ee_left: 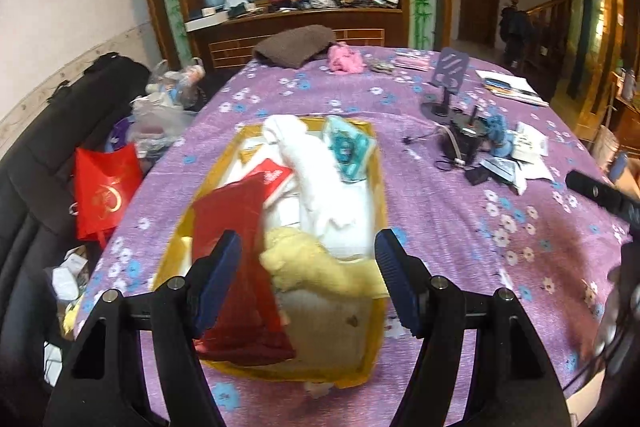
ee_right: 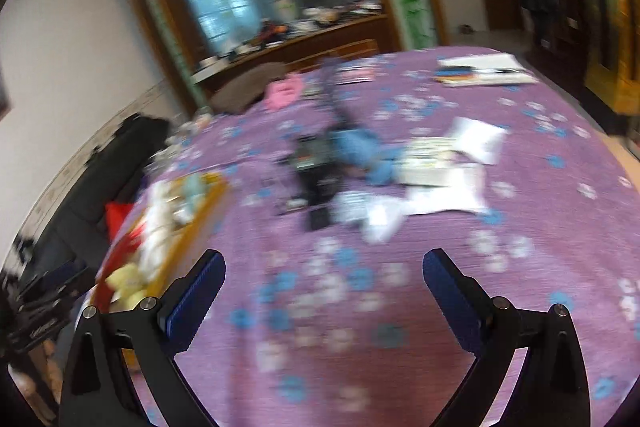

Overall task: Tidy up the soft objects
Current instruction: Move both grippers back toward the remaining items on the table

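A yellow-rimmed box (ee_left: 378, 187) sits on the purple flowered tablecloth (ee_left: 460, 227). It holds a dark red cloth (ee_left: 236, 227), a pale yellow soft piece (ee_left: 308, 267), a white towel (ee_left: 316, 167) and a teal packet (ee_left: 348, 151). My left gripper (ee_left: 308, 269) hovers open over the box's near end, its pads clear of the yellow piece below. My right gripper (ee_right: 324, 291) is open over bare tablecloth with nothing between its fingers; its view is blurred. The box (ee_right: 200, 215) lies to its left. A blue soft thing (ee_right: 360, 151), a pink one (ee_right: 282, 93) and a brown cloth (ee_right: 244, 87) lie farther back.
A black phone stand (ee_left: 446, 83), cables, black gadgets (ee_left: 464, 143) and white papers (ee_left: 528, 147) crowd the table's right middle. Booklets (ee_left: 508, 87) lie at the far right. A dark sofa with a red bag (ee_left: 104, 195) and plastic bags stands left of the table.
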`<action>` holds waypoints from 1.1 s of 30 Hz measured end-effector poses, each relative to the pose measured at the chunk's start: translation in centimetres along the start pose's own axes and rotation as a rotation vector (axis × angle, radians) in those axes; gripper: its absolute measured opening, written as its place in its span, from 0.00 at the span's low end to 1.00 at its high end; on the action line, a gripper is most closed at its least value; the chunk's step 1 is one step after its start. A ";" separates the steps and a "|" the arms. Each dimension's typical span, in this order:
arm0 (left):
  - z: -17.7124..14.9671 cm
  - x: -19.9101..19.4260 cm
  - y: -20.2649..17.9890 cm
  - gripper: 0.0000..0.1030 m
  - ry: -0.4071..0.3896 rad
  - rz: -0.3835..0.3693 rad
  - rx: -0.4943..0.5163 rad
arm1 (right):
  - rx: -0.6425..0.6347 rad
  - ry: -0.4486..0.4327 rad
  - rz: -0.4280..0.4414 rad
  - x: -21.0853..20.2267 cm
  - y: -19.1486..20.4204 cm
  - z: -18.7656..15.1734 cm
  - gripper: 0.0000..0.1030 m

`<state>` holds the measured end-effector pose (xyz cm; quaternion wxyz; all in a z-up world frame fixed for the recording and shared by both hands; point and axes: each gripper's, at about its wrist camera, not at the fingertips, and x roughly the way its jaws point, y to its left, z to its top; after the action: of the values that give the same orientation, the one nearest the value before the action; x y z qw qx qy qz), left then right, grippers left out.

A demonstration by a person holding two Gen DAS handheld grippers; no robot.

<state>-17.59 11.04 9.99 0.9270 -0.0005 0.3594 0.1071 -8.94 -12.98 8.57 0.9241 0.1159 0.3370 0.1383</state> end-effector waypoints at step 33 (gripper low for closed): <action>-0.1 0.4 -0.6 0.67 0.075 -0.057 -0.054 | -0.175 0.181 0.170 12.7 -0.8 8.4 0.08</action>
<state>-17.27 10.47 9.63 0.9151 -0.0400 0.3909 0.0902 5.98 -10.56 7.06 0.8815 0.0503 0.3944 0.2548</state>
